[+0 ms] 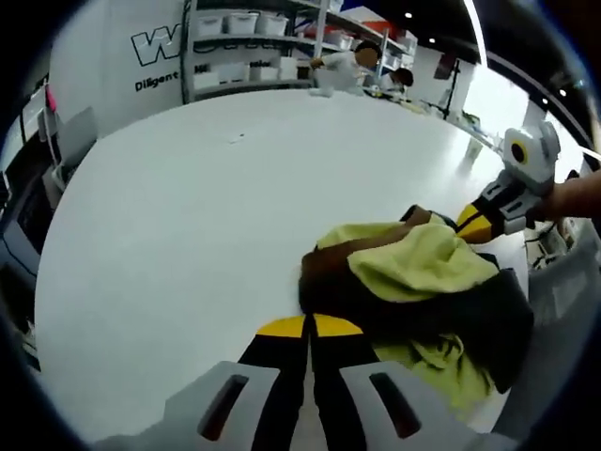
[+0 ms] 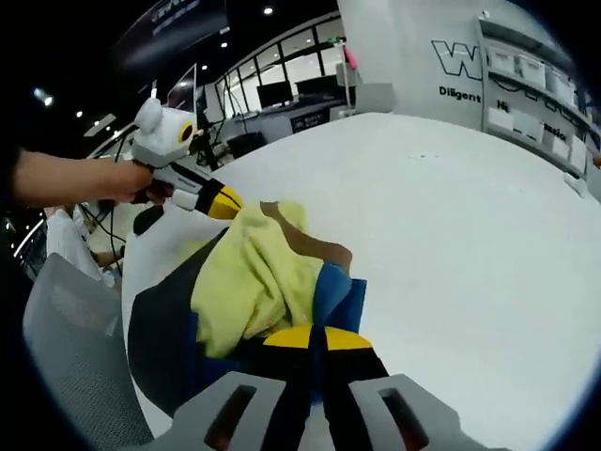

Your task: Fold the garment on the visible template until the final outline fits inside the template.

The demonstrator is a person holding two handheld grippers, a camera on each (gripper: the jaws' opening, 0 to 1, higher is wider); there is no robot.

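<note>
In the left gripper view the left gripper (image 1: 309, 326) has its yellow-tipped black fingers (image 1: 282, 328) pressed flat together, clenched at the near edge of the garment (image 1: 413, 282); whether any cloth is pinched between them I cannot tell. The right gripper (image 2: 311, 336) looks the same in the right gripper view: fingers (image 2: 347, 338) closed tip to tip, against the heap's near side, where a fold of blue fabric lies.

The garment is a soft, crumpled mound, mostly pale yellow with a towelling look, mixed with brown, black and blue panels. It lies bunched near the tabletop's (image 1: 188, 216) edge, partly over a dark, flat sheet with a curved outline.

In the left gripper view the other gripper comes in from the right, its yellow tips touching the far side of the cloth, a hand (image 1: 573, 199) behind it.

The tabletop is smooth, matt white and broad. Beyond it stand metal shelves (image 1: 254, 42) with white bins, a white wall with dark lettering, and a grey mesh chair (image 2: 75, 348) just beside the table
</note>
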